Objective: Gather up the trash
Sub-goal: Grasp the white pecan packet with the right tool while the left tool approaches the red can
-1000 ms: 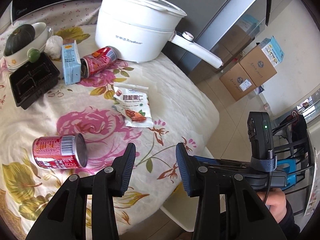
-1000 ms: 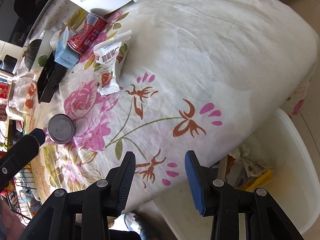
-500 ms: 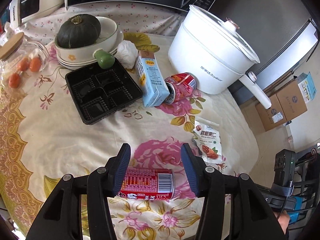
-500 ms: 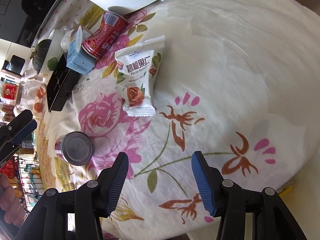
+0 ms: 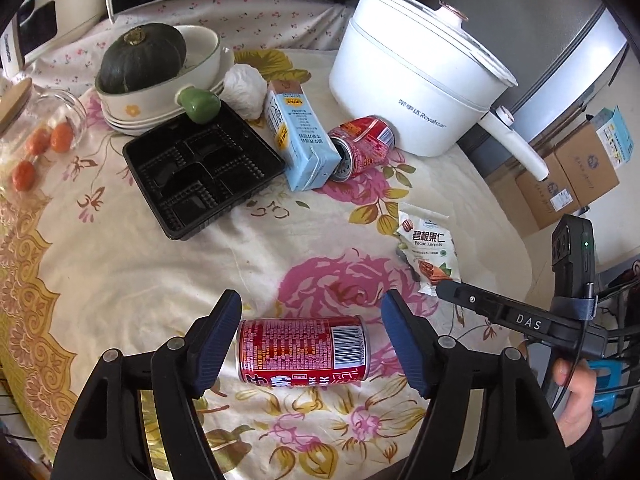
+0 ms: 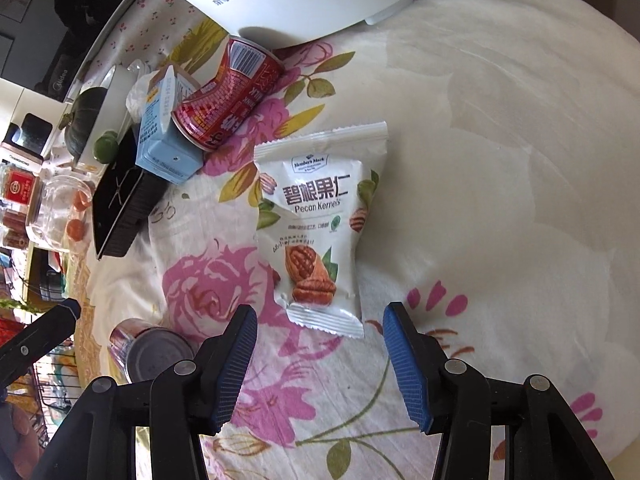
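With jaws just widened to straddle it, left gripper brackets fallen red can, ungripped; right gripper, open, faces pecan packet on desk.

my left tongs and right tongs show black arms, silver screws, ribbed blue pads; "das" lettering marks one, lower right.

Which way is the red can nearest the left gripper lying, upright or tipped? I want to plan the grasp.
Tipped. The red can lies on its side on the floral cloth, its length spanning the gap between the left gripper's open pads.
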